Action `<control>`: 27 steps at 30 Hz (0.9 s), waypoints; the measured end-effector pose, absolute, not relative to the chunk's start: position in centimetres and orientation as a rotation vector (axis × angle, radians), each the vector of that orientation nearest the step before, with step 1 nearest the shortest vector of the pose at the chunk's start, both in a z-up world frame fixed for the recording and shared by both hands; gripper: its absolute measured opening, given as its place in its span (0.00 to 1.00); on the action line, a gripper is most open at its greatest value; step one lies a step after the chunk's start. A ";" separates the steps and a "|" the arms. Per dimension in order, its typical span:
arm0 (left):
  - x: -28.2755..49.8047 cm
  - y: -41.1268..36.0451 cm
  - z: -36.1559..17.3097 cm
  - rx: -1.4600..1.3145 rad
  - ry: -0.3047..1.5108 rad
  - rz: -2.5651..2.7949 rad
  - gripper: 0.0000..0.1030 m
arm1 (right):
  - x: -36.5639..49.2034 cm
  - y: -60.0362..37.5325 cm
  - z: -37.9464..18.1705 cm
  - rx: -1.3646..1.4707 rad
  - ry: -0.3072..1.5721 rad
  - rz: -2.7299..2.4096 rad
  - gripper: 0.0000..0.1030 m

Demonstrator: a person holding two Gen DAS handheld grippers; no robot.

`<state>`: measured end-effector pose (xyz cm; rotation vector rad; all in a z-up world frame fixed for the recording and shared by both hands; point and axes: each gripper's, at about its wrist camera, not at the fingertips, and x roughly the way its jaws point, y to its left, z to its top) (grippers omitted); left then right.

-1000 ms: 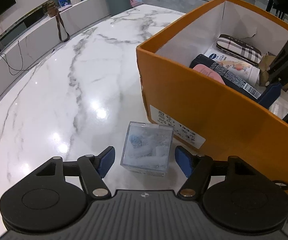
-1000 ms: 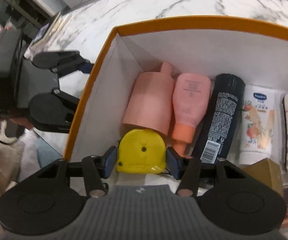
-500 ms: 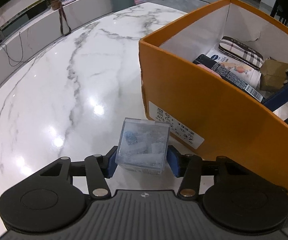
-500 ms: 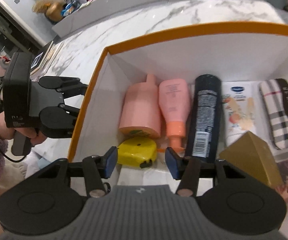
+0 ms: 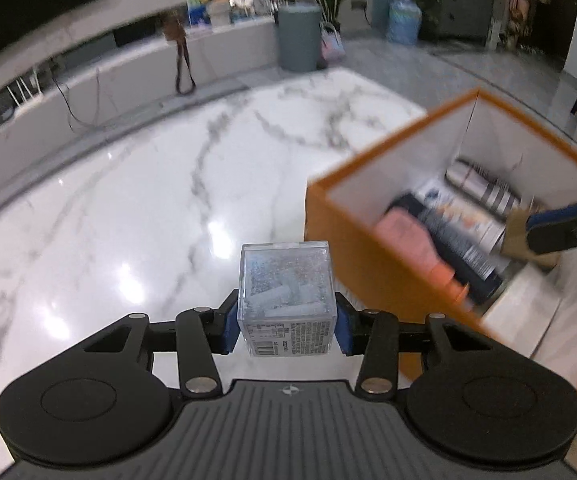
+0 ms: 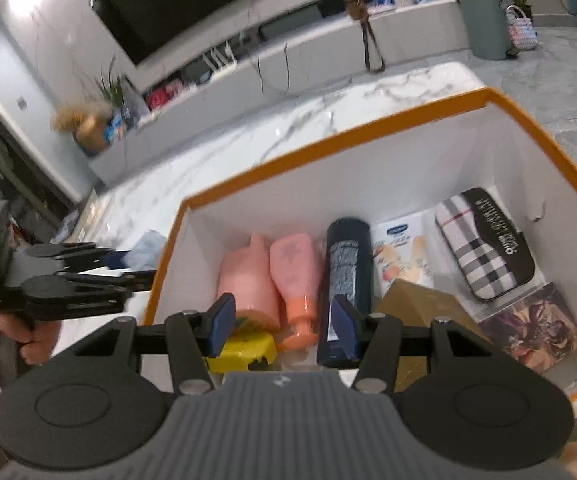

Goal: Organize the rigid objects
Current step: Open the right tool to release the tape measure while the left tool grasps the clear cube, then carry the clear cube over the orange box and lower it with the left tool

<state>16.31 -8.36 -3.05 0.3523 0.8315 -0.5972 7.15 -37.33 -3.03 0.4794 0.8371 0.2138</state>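
Observation:
A clear plastic cube box point(image 5: 286, 288) with small white and blue items inside hangs above the marble table point(image 5: 128, 208). My left gripper point(image 5: 286, 326) has its jaws closing on it, blue pads pressed against both sides. To its right stands the orange box point(image 5: 368, 256). In the right wrist view my right gripper point(image 6: 284, 322) hovers open over the orange box point(image 6: 328, 136), nothing between its pads. A yellow tape measure point(image 6: 244, 354) lies in the box's near corner, just below the left pad. The left gripper point(image 6: 128, 264) shows outside the box's left wall.
Inside the orange box lie a pink jug point(image 6: 248, 280), a pink bottle point(image 6: 294, 276), a black bottle point(image 6: 346, 276), a white tube point(image 6: 402, 248), a plaid case point(image 6: 484, 244), a gold carton point(image 6: 416, 304) and a picture card point(image 6: 532, 326). A hand point(image 6: 28, 332) holds the left gripper.
My left jaws closed on the clear box and lifted it off the table. My right gripper drew back and up from the yellow tape measure, which stays in the orange box.

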 end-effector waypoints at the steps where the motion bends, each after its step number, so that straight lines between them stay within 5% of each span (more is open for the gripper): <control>1: 15.8 -8.5 -1.8 0.353 0.806 -0.600 0.50 | 6.8 -37.6 -3.0 0.490 0.822 0.209 0.52; 9: 11.8 -14.8 3.0 0.452 0.716 -0.767 0.50 | 5.2 -39.9 -1.8 0.518 0.660 0.094 0.52; 27: 13.0 -22.3 -5.7 0.692 1.035 -0.913 0.50 | 5.2 -42.1 -4.4 0.594 0.615 0.076 0.54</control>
